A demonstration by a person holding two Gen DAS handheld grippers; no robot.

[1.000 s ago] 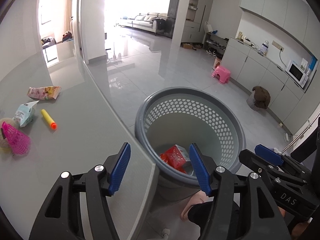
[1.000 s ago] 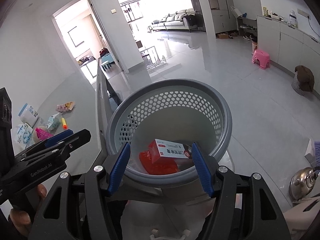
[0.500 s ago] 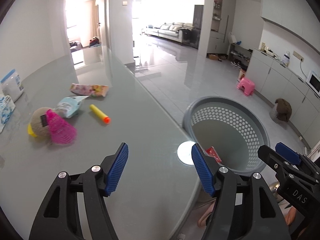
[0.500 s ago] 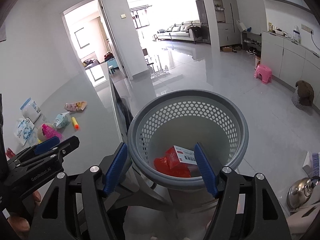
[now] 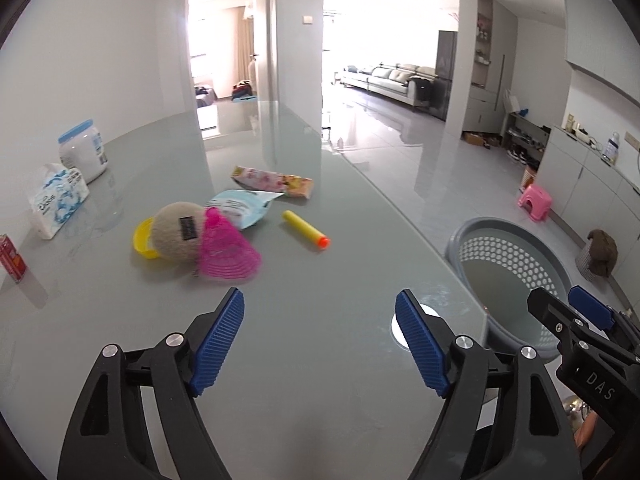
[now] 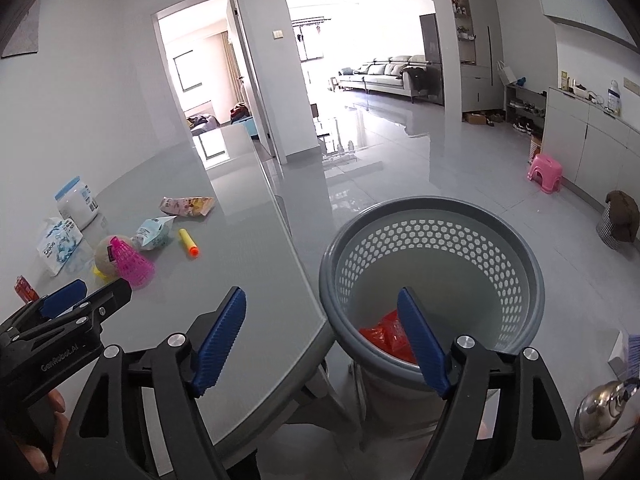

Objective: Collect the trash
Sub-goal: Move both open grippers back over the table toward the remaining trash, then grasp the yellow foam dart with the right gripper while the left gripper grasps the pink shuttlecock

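Some trash already dropped: red wrapper point(image 6: 386, 334) inside gray basket point(image 6: 432, 208). Left on table point(image 5: 320, 360) beside basket: yellow foam dart point(image 5: 306, 235), blue pouch point(image 5: 240, 208), pink wrapper point(image 5: 272, 181). Left gripper point(image 5: 320, 340) and right gripper point(image 6: 322, 338) both spread apart, empty.

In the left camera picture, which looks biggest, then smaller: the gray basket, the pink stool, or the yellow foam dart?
1. gray basket
2. yellow foam dart and pink stool: these look about alike, and the stool stands much farther away, so I won't rank them.
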